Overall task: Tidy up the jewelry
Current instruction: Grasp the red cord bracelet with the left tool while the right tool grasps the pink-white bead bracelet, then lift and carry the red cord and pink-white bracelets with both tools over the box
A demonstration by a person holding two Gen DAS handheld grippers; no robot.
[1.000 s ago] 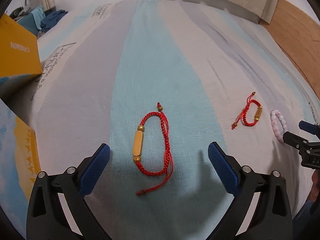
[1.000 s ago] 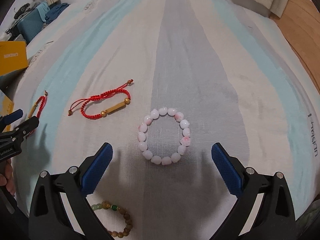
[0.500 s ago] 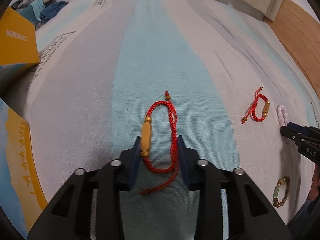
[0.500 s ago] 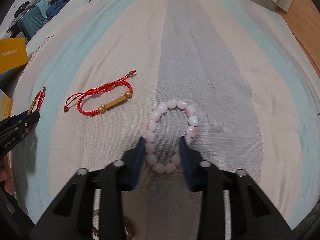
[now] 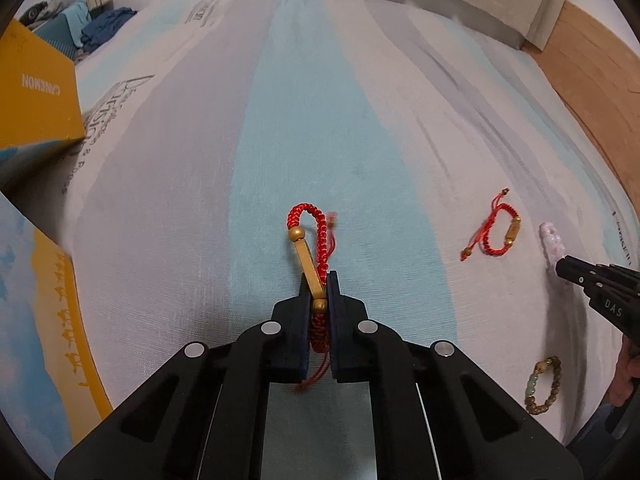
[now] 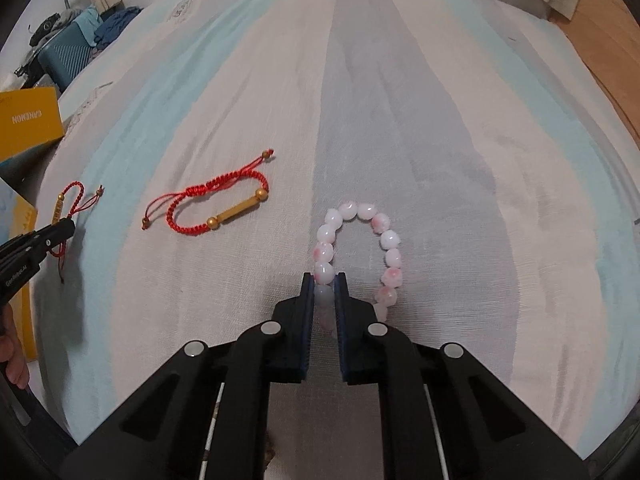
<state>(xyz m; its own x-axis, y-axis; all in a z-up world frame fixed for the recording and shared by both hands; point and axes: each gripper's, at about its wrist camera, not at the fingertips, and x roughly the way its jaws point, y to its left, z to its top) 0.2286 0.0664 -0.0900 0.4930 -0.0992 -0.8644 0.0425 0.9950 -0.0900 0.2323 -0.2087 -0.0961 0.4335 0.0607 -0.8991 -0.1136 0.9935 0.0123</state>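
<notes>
Pads of the left gripper [image 5: 319, 292] are clenched on the near end of a red braided bracelet [image 5: 313, 248], with the lower gold bead and part of the gold bar pinched between them. The bracelet's long axis runs straight ahead along the fingers, its loop reaching away over the striped bedsheet [image 5: 280, 140]. Its loose cord tail trails back under the jaws.

The right gripper [image 6: 324, 292] is likewise clamped, on the near-left beads of the pink bead bracelet [image 6: 360, 248]. That ring opens forward and to the right of the jaws, so most of its weight sits off to one side. Whether either bracelet has left the cloth I cannot tell; the far ends look to be resting on it.

Beyond the grippers, a second red bracelet [image 6: 212, 204] lies loose between the two, its gold bar slanting up to the right. In the left wrist view, a brown and green bead bracelet [image 5: 544, 384] lies near the right gripper.

Farthest out, yellow boxes [image 5: 36, 92] sit at the left edge of the bed, on the left gripper's side. If they are where the jewelry goes, the left hand has the shorter carry, and the right must cross over the loose red bracelet.
</notes>
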